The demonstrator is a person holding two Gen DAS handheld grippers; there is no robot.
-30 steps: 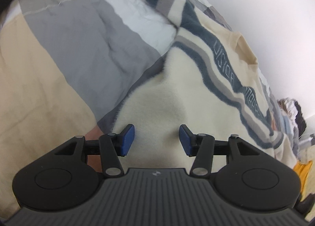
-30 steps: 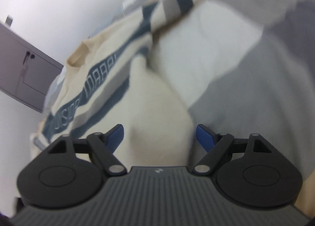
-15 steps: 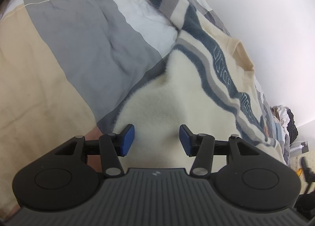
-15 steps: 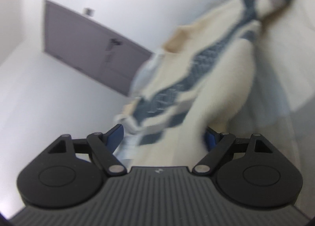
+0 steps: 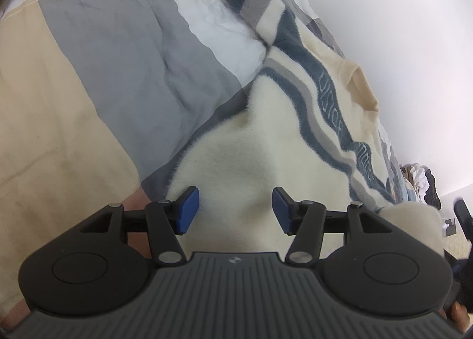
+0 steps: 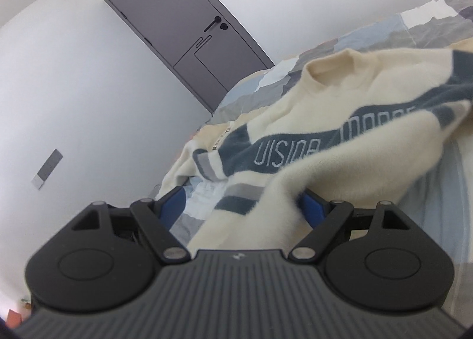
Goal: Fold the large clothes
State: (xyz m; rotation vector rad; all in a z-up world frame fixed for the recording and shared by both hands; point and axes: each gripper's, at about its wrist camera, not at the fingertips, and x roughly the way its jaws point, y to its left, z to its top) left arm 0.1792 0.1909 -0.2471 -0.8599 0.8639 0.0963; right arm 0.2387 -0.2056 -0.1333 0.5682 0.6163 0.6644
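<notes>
Sweater [image 5: 266,144], cream with a dark lettered stripe, is seen in the left wrist view spread over the patchwork quilt [image 5: 112,67] of a bed, its collar [image 5: 362,84] towards the wall. The left hand-held gripper [image 5: 235,210] is held low over the plain cream hem area; its jaws have just been opening a little, the blue pads stand apart, and the fleece lies under and between them without being pinched, so this gripper is released. A lifted fold of the fabric is visible at the right edge of this view. In the right wrist view the sweater [image 6: 340,120] is seen from the other side, with a grey door [image 6: 189,31] behind the bed. A raised fold of cream fabric runs back between the wide-set jaws of the right hand-held gripper [image 6: 239,206] and touches the right pad, while a clear gap is left at the left pad; whether the fold is truly gripped or only draped over the gripper cannot be told. The chief risk is judged to be that the fold slides off the right gripper as it is carried over, since the jaws are set so wide on soft fleece. With the left gripper released, the hem is not anchored, so the whole garment could be dragged across the quilt and the fold line skewed.
</notes>
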